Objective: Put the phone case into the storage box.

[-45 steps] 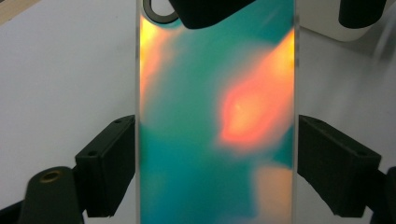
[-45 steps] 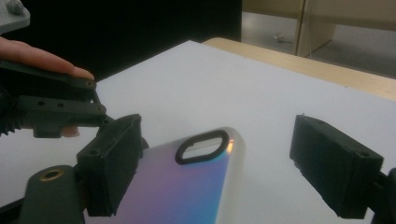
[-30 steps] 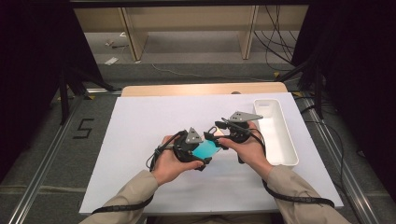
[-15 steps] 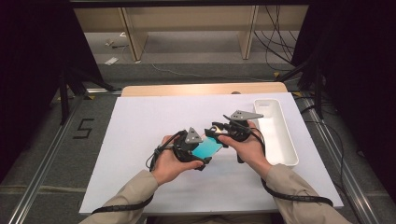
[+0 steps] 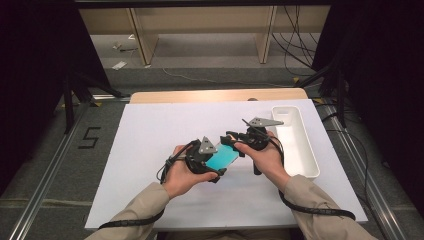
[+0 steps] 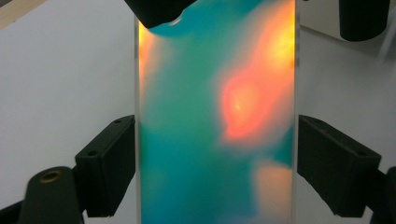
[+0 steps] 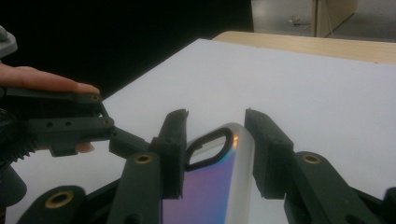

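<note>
Nearest me, my left gripper (image 5: 216, 167) pinches the phone case (image 5: 222, 158) across its width; in the left gripper view both black pads (image 6: 111, 161) press flat against the case's clear side edges, with the iridescent teal-and-orange back facing the camera. The case hangs just above the white table sheet (image 5: 150, 135), between my two hands.

My right gripper (image 5: 234, 141) has just been closing its jaws on the far end of the case. In the right gripper view the camera-cutout corner (image 7: 210, 148) sits between them: one pad (image 7: 173, 149) looks to be touching the edge, while the other pad shows a thin gap, so I judge the second grip not yet firm.

That means I am about to hold the case at both ends, ready to flex, turn or pass it.

Farther off, the white tray (image 5: 296, 140) sits at the sheet's right edge, apart from both hands.
</note>
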{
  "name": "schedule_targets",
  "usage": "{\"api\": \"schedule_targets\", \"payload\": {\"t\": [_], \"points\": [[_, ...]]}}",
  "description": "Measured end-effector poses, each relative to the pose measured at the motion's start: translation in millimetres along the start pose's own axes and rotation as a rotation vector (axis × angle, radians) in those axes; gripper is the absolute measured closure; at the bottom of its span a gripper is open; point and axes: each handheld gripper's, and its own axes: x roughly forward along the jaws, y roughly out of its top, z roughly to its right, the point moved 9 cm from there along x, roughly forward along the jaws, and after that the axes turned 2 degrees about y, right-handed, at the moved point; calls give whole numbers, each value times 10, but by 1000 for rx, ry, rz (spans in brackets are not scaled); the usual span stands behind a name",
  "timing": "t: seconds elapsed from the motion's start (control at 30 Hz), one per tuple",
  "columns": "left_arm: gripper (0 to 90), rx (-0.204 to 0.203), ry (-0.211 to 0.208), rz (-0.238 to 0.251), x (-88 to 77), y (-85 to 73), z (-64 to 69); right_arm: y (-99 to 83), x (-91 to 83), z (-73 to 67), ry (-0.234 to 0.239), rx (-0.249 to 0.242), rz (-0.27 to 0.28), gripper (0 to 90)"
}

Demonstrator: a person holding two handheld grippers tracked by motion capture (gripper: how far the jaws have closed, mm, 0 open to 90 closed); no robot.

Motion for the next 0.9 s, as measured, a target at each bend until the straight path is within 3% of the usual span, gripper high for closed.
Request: {"api": "schedule_targets", "payload": {"t": [0.2,0.57,0.67,0.7,0.77,0.83,0.87,0.9], "points": [[171,8,10,-10,16,-18,3,10,-1,-15,18,37,5,665],[171,37,43,11,8,15,-16,96,-29,-71,21,21,24,709],[170,54,46,34,16,38,-9,152,-58,-113,36,36,45,743],[167,74,53,70,7,81,-21,208,-89,-144,39,22,65,754],[165,83,59,86,-7,102,-34,242,-110,-167,43,17,75,764],[195,57,56,112,-38,130,-62,310,-156,-222,61,-1,87,798],[168,42,52,125,-48,140,-82,337,-182,-210,23,-55,84,799],[167,32,49,132,-58,143,-101,366,-206,-210,14,-81,88,799]]}}
